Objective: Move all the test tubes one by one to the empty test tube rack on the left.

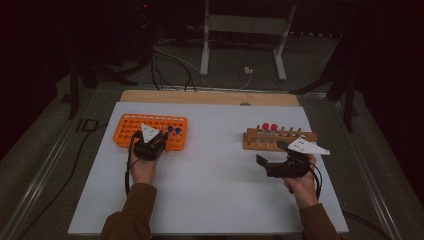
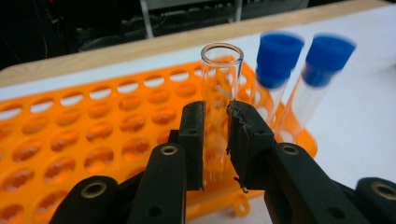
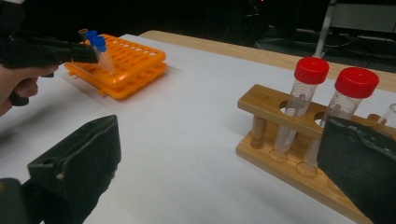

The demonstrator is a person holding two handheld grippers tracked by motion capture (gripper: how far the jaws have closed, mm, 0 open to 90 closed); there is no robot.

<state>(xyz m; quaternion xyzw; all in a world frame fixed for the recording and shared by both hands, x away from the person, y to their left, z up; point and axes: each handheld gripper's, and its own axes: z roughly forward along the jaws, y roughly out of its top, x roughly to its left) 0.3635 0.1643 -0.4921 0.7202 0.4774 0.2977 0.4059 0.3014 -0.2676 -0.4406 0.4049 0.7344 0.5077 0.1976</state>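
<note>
blue-capped tubes point(image 2: 299, 79) beside gripped open tube point(image 2: 219, 93)

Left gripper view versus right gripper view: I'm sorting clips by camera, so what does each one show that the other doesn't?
Left gripper view alone: the left gripper shut on an uncapped clear tube, seen close, above the orange rack. Right gripper view alone: the right gripper open, with nothing between its jaws, and a wooden rack holding two red-capped tubes. Both: the orange rack, its two blue-capped tubes and the white table surface.
</note>
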